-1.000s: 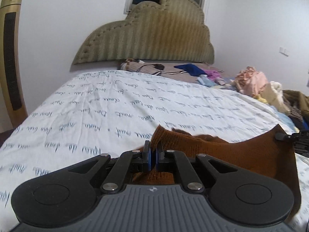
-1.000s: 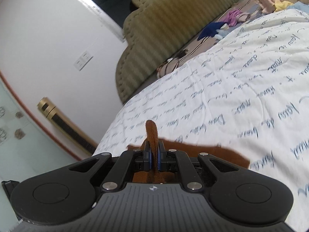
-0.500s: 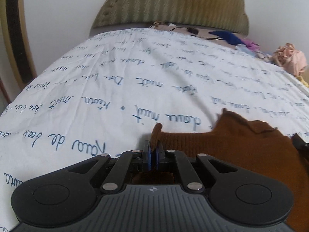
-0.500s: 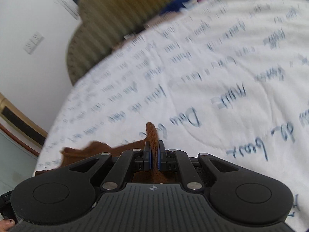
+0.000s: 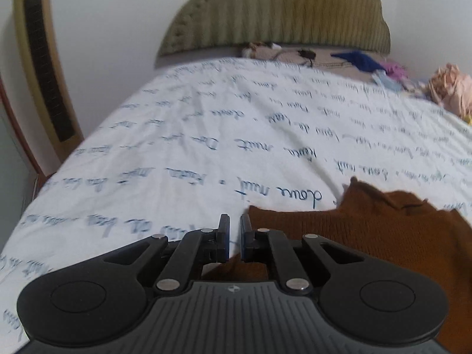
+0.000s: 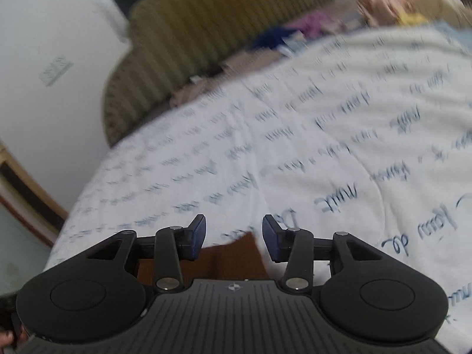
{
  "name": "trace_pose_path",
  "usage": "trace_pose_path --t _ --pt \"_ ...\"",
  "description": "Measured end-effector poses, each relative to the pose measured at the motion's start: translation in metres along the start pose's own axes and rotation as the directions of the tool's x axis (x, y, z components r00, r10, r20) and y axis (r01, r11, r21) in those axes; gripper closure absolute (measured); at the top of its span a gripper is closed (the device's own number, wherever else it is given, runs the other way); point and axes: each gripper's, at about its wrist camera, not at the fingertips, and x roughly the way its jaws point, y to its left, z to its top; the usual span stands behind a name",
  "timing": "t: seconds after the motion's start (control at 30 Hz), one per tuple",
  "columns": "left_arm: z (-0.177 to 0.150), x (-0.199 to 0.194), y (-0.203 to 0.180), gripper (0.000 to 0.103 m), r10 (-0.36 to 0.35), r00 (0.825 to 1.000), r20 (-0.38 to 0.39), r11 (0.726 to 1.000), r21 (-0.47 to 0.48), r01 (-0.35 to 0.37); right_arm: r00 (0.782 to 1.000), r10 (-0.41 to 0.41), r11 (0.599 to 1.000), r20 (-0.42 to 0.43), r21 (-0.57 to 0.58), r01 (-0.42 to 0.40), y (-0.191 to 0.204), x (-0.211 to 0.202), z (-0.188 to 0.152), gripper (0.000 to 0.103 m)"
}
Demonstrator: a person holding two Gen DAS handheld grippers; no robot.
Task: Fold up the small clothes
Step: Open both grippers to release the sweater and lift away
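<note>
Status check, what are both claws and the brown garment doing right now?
Left claw open, empty. Right claw open, empty. Brown garment lying on bed sheet. Nothing in the way.

R gripper (image 6: 234,230) jaws wide apart — brown garment (image 6: 236,253) lies under them on script-print sheet (image 6: 339,147).

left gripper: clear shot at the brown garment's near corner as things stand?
Probably yes. The left gripper is slightly open, and the brown garment lies flat on the sheet, its corner just beside the right finger. Nothing lies between them.
</note>
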Motion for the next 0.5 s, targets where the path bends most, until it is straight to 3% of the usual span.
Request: trace_pose_path --t 0.17,0.3,0.4,0.5 --pt "-0.021 -0.044 0.002 0.096 -0.066 0.996 0.056 0.998 -0.005 0.066 0.99 0.12 0.99 -0.078 -0.071 -0.126 0.029 -0.029 -0.021 0.058" --pt "-0.057 -0.076 -0.021 0.096 -0.144 0.986 0.088 0.988 0.058 0.14 0.979 0.133 0.983 -0.157 -0.106 -0.15 0.041 -0.044 -0.056 0.058" --pt "-0.082 -0.08 -0.038 0.095 -0.165 0.984 0.067 0.981 0.117 0.156 0.982 0.088 0.981 -0.167 -0.154 -0.114 0.042 -0.053 -0.082 0.058" --pt "-0.102 -0.061 -0.046 0.096 -0.121 0.992 0.026 0.984 0.139 0.116 0.982 -0.036 0.975 -0.184 -0.221 -0.005 0.034 -0.044 -0.104 0.059"
